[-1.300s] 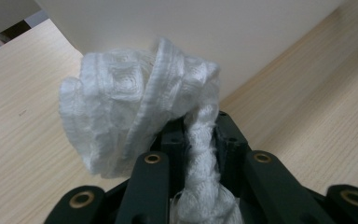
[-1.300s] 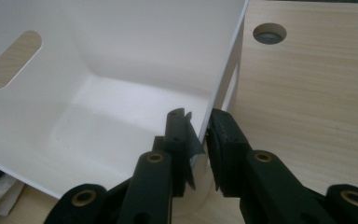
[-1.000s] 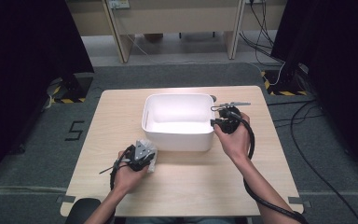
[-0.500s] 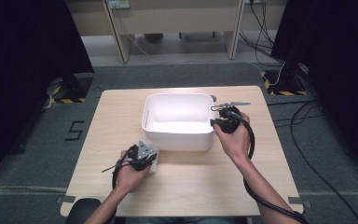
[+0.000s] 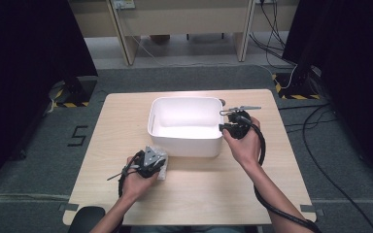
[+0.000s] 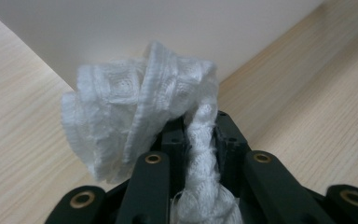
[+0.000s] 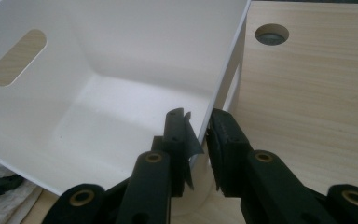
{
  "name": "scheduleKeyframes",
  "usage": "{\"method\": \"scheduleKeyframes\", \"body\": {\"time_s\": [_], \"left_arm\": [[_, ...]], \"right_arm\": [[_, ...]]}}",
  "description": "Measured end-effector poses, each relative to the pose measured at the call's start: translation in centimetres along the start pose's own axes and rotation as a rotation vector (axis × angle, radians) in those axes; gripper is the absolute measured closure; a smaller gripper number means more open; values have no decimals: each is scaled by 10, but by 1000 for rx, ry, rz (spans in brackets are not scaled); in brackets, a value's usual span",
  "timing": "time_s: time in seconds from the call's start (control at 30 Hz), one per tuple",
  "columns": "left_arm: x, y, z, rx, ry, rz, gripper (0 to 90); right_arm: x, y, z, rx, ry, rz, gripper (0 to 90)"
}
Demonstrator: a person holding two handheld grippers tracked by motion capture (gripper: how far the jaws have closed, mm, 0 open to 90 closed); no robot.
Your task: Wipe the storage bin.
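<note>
On table, just before the bin [image 5: 184,141]: left gripper [image 6: 199,135] clamped on a white cloth [image 6: 135,107], most of it bunched loose beyond the jaw tips. Right gripper [image 7: 196,130] pinches the bin's right wall. Risk: the loose bunch may snag the bin rim or slip out; a thin-wall pinch may let the bin shift.

lab: black curtains [image 5: 24,73], floor cables [image 5: 315,141]

The light wood surface [image 5: 199,194] stands on grey carpet [image 5: 184,80]. A "5" marking [image 5: 77,135] lies on the floor at left. Cables [image 5: 315,126] trail at right, beside hazard-striped tape [image 5: 296,94].
</note>
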State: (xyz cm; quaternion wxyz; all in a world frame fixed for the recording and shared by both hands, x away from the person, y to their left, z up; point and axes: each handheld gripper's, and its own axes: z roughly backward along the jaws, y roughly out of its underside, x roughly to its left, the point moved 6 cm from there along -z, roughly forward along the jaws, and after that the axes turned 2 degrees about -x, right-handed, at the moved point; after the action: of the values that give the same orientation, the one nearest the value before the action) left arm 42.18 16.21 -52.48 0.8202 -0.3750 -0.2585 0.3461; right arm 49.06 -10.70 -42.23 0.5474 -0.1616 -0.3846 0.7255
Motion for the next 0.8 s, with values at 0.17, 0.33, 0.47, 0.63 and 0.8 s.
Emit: {"method": "scheduleKeyframes", "body": {"time_s": [0.17, 0.33, 0.47, 0.63, 0.8], "left_arm": [[0, -3, 2, -11, -1, 1, 773], [1, -9, 7, -24, -5, -1, 773], [2, -13, 10, -32, -6, 2, 773], [2, -20, 16, -46, -5, 3, 773], [3, -28, 20, -60, -9, -9, 773]], "right_arm": [[0, 0, 0, 2, 0, 3, 776], [0, 0, 0, 1, -1, 2, 776], [0, 0, 0, -1, 1, 3, 776], [0, 0, 0, 1, 1, 3, 776], [0, 0, -1, 0, 1, 3, 775]]}}
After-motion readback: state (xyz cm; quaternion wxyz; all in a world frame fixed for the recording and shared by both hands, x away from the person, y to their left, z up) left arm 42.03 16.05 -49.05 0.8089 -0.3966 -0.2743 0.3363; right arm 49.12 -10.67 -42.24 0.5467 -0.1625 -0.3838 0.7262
